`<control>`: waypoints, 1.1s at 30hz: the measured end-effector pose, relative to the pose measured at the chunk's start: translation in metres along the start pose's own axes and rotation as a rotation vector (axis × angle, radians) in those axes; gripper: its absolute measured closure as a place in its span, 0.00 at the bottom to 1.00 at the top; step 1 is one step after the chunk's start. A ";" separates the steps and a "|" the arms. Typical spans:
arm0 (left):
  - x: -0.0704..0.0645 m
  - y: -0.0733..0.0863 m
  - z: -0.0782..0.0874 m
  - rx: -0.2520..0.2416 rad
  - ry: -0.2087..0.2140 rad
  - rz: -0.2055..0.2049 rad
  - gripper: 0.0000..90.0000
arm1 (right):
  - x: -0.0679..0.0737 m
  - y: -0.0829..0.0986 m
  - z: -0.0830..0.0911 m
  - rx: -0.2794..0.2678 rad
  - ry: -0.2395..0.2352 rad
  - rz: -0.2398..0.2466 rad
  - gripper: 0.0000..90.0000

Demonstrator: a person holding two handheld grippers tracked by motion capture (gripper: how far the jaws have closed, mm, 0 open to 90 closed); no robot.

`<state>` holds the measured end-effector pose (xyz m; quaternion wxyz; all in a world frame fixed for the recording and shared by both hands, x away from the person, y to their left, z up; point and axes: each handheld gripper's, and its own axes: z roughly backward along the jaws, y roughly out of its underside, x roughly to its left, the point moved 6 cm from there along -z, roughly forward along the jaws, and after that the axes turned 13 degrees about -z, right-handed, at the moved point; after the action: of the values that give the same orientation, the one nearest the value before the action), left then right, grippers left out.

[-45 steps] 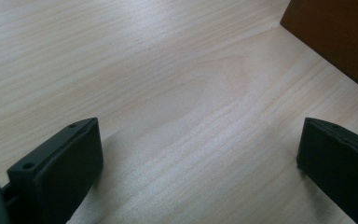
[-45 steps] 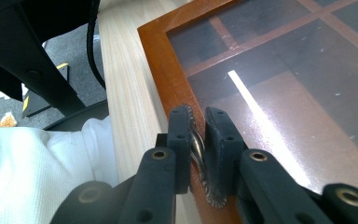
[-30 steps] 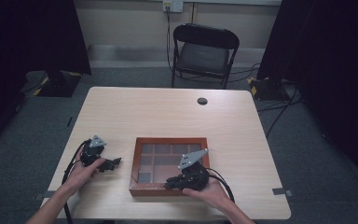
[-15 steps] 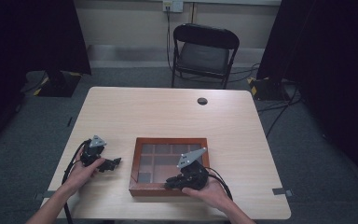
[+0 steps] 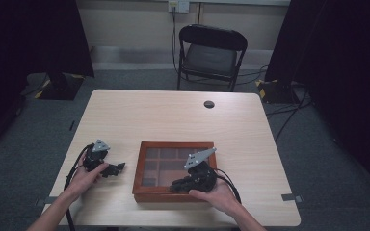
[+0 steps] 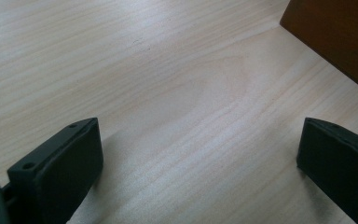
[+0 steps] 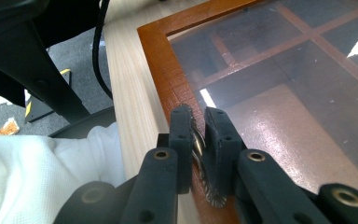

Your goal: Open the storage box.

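A pale wooden worktop [image 5: 173, 115] is carrying one glass-lidded box [image 5: 149, 188] near its front edge, with one chair [image 5: 211, 53] behind. Since a second ago the box and both hands are lying unchanged. The right gripper [image 7: 199, 122], fingers narrow, is pinching a small metal catch [image 7: 208, 186] on the box's front rim. The left gripper [image 6: 200, 154], fingers wide, is resting beside the box.

The wooden box [image 6: 340, 42] is cut off at the left gripper view's right edge, showing one corner. In the right gripper view, a small ridged metal piece [image 7: 199, 148] sits mostly hidden between the right gripper [image 7: 199, 122]'s jaws, and glare blurs the compartments under the glass lid [image 7: 303, 88].
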<state>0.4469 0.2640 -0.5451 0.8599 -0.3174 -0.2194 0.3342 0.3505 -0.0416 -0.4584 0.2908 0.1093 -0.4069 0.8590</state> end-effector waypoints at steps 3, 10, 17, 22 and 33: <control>0.000 0.000 0.000 0.000 0.000 0.000 0.00 | 0.001 -0.002 0.002 -0.006 -0.002 -0.003 0.91; 0.000 0.000 0.000 0.000 -0.001 0.000 0.00 | 0.002 -0.006 0.006 -0.012 -0.008 -0.014 0.91; 0.000 0.000 0.000 0.000 0.000 0.000 0.00 | 0.003 -0.016 0.015 -0.030 -0.021 -0.019 0.91; 0.000 0.000 0.000 -0.001 0.002 0.000 0.00 | 0.005 -0.020 0.018 -0.032 -0.017 -0.023 0.91; 0.000 0.000 0.000 0.000 -0.001 0.000 0.00 | 0.007 -0.033 0.028 -0.048 -0.013 -0.019 0.91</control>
<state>0.4469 0.2640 -0.5451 0.8599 -0.3172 -0.2197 0.3343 0.3633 -0.0435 -0.4168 0.2986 0.1115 -0.4283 0.8456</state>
